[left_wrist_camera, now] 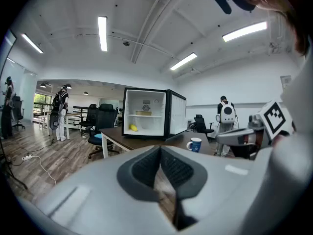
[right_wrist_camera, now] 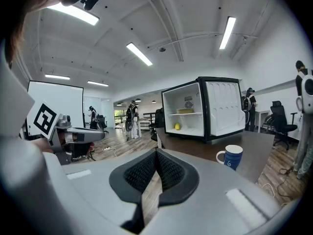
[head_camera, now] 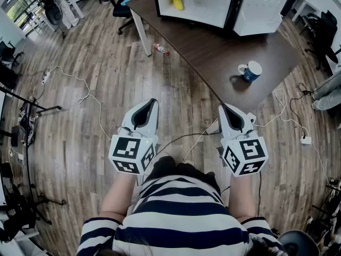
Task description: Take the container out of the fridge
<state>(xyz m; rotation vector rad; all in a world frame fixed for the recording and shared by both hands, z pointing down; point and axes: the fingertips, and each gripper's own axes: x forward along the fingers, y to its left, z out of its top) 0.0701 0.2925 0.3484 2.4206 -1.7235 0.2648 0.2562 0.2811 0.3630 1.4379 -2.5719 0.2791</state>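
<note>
Container (right_wrist_camera: 185,110) shelved; left gripper (head_camera: 154,102), right gripper (head_camera: 222,107) point forward.

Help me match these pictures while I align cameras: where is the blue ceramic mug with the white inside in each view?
Head view: blue ceramic mug, upper right, on the dark wooden table.
Left gripper view: just right of centre.
Right gripper view: lower right.
Shared landmark: the open white fridge beyond it.

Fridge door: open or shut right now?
Open. The door stands swung aside, baring the fridge interior, with the container on its upper shelf.
</note>
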